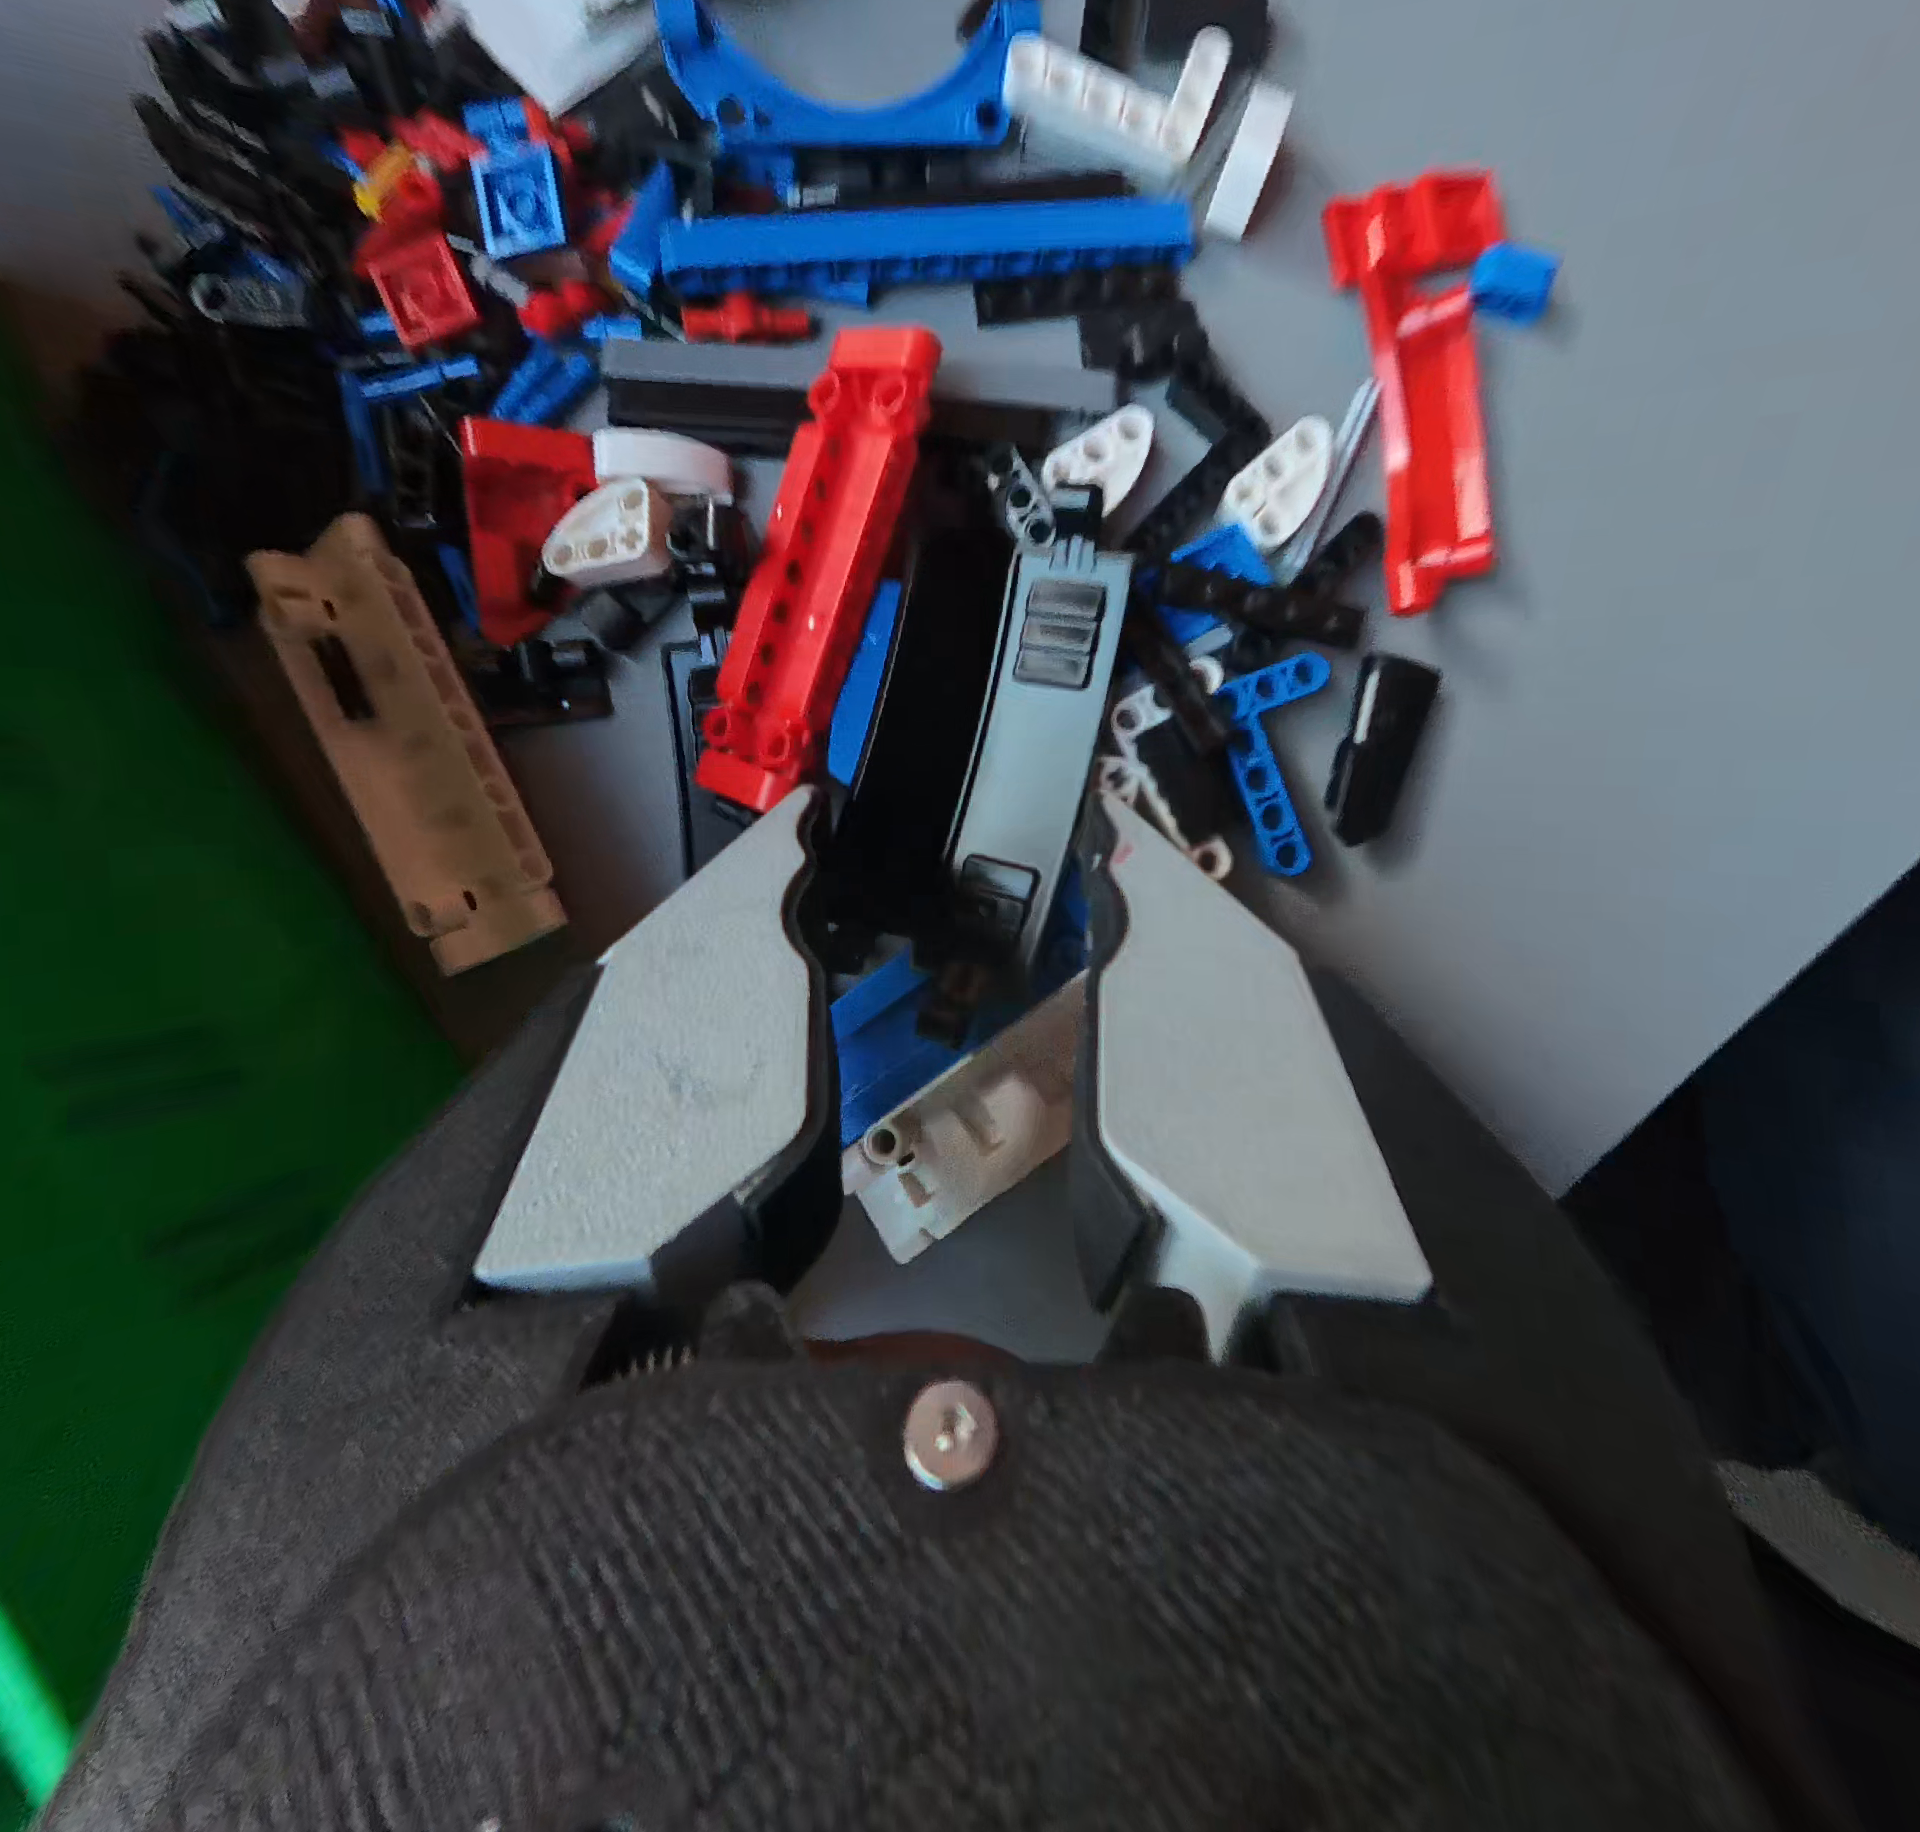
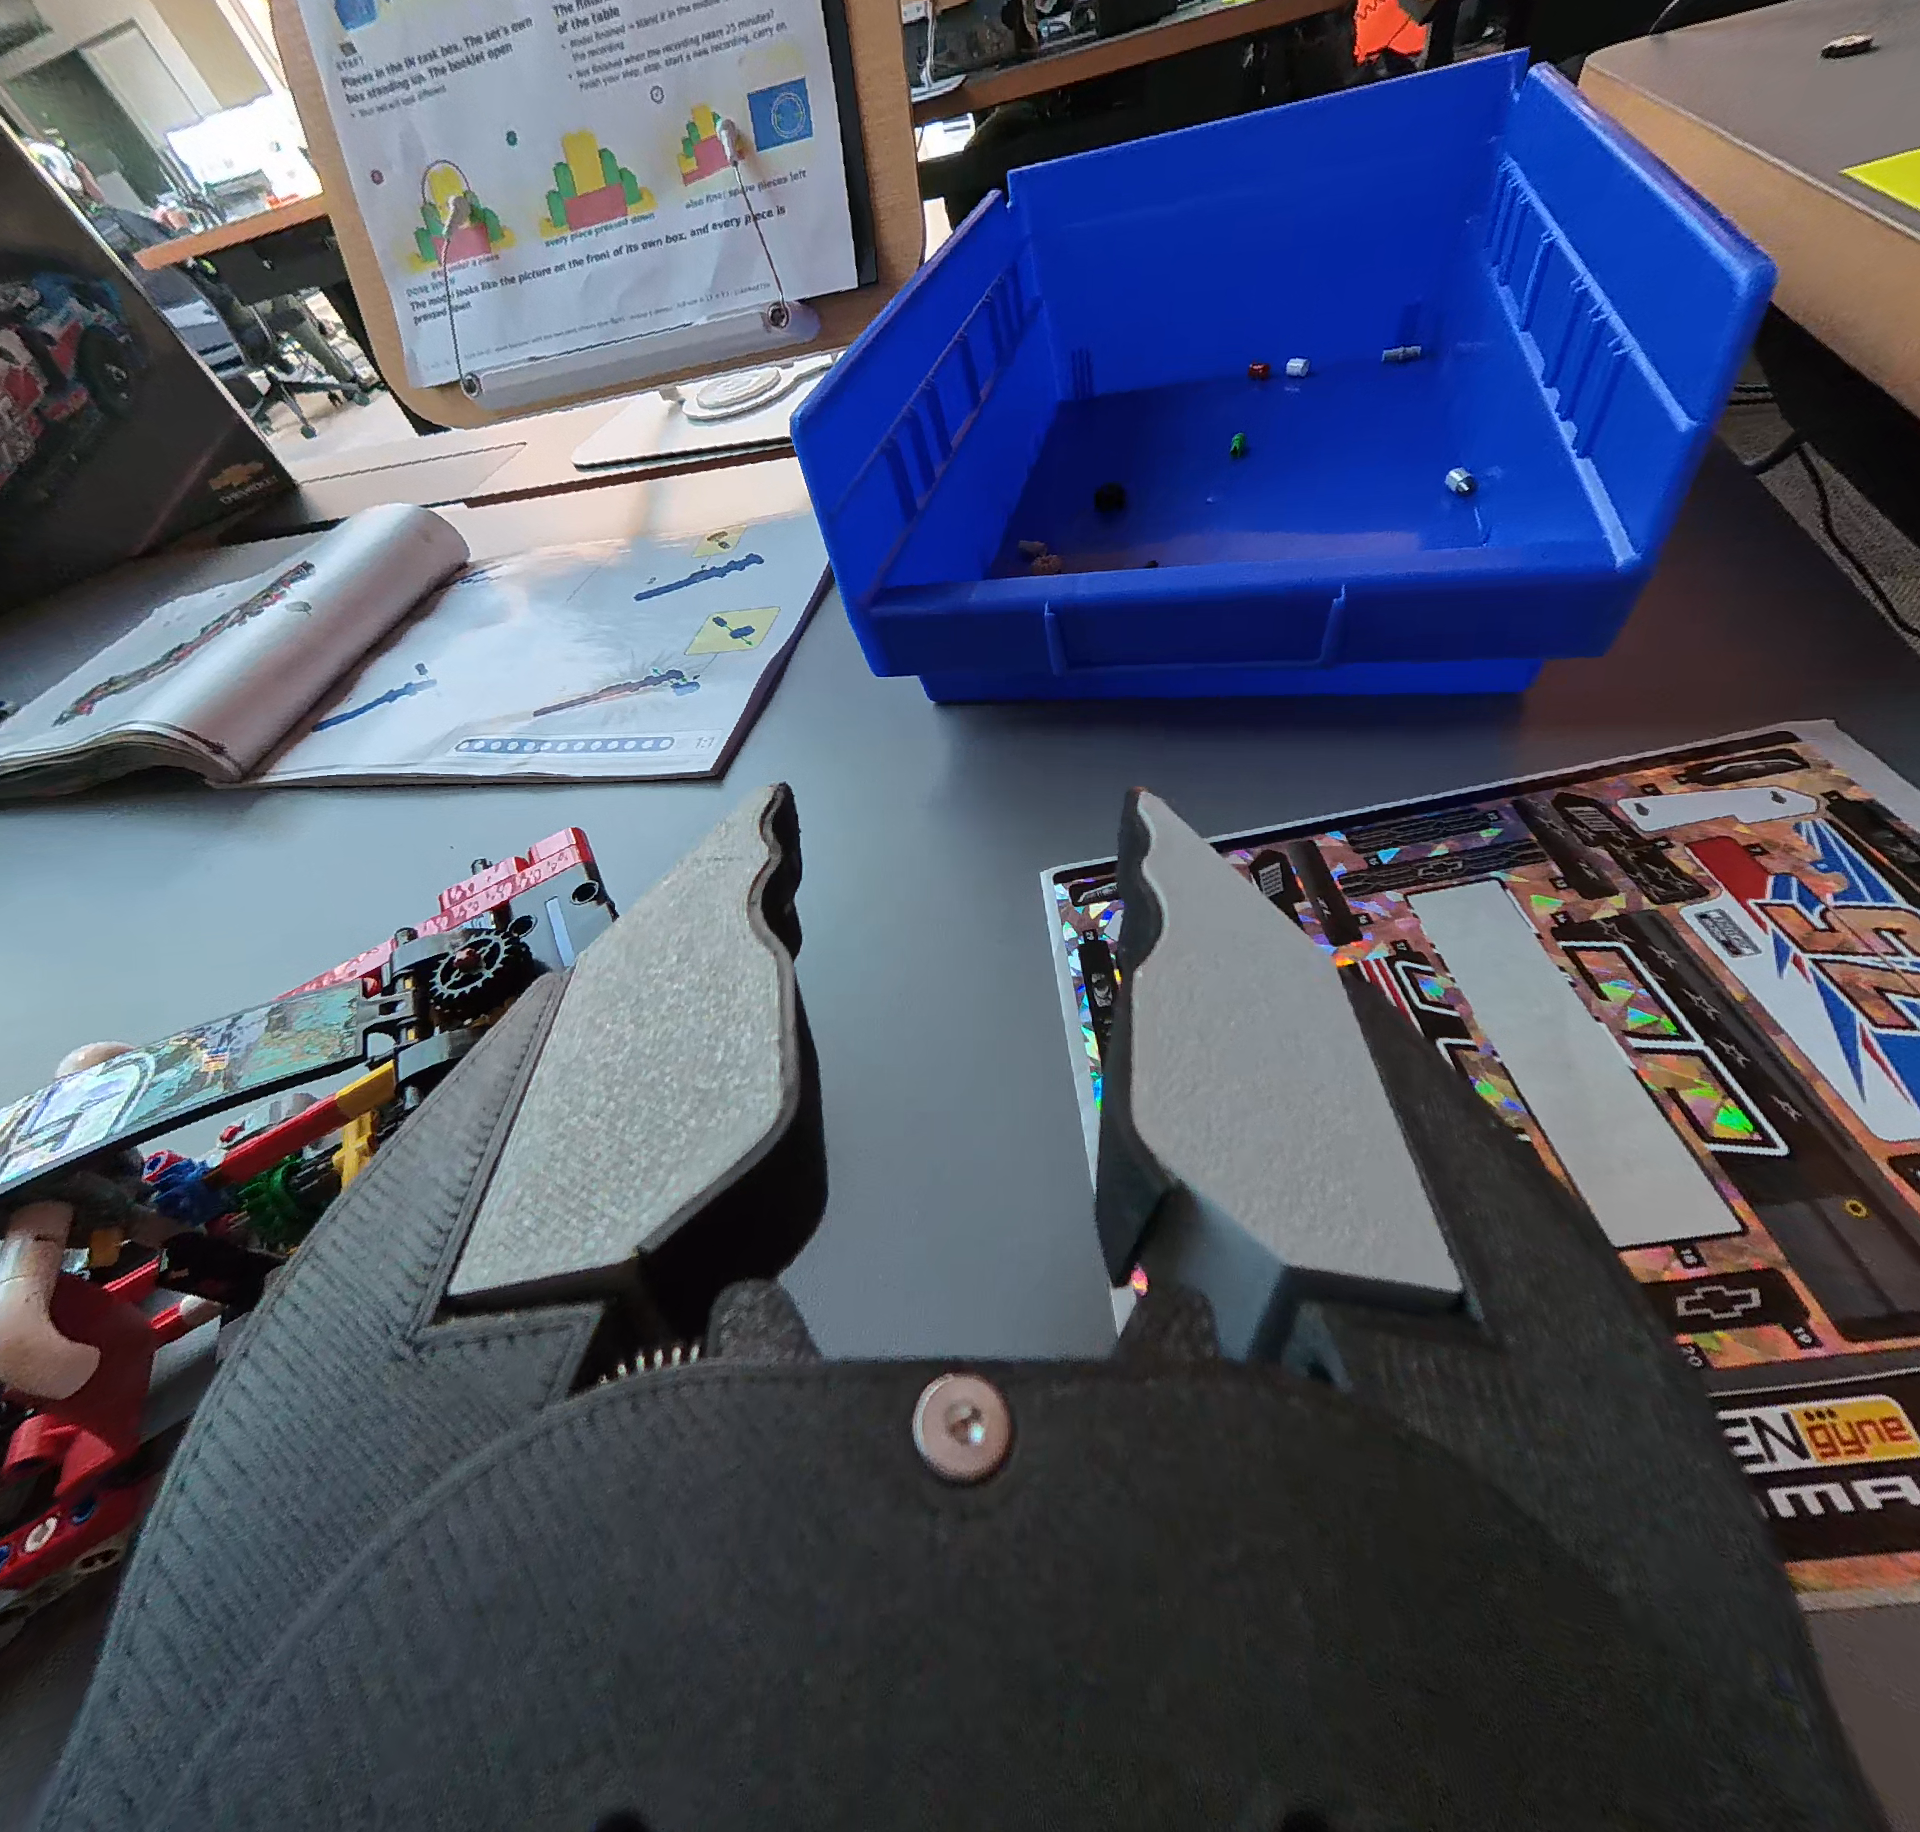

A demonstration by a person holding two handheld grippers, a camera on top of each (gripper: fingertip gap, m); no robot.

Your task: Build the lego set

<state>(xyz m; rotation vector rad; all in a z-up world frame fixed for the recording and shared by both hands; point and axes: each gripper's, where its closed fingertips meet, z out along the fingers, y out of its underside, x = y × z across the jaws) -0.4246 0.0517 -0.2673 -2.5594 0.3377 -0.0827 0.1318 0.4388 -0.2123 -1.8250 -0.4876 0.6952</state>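
Observation:
In the left wrist view my left gripper [image 1: 956, 826] reaches into a pile of building-set pieces on a grey table [image 1: 1610, 639]. A long curved panel, black inside and grey outside [image 1: 1049, 702], stands between its fingers. A thin gap shows beside the right pad, so the pads do not press on it. A long red beam [image 1: 821, 567] lies just left of the left fingertip. In the right wrist view my right gripper [image 2: 961, 826] is open and empty above bare table [image 2: 935, 743], between a partly built model [image 2: 416, 982] and a shiny sticker sheet [image 2: 1558, 1055].
A tan panel [image 1: 405, 743], a blue T-beam [image 1: 1268, 754] and a red panel [image 1: 1434, 432] lie around the pile. A blue bin [image 2: 1195, 629] holding a few tiny bits stands ahead on the right. An open booklet [image 2: 520, 660] and a standing printed sheet [image 2: 582, 120] are ahead on the left.

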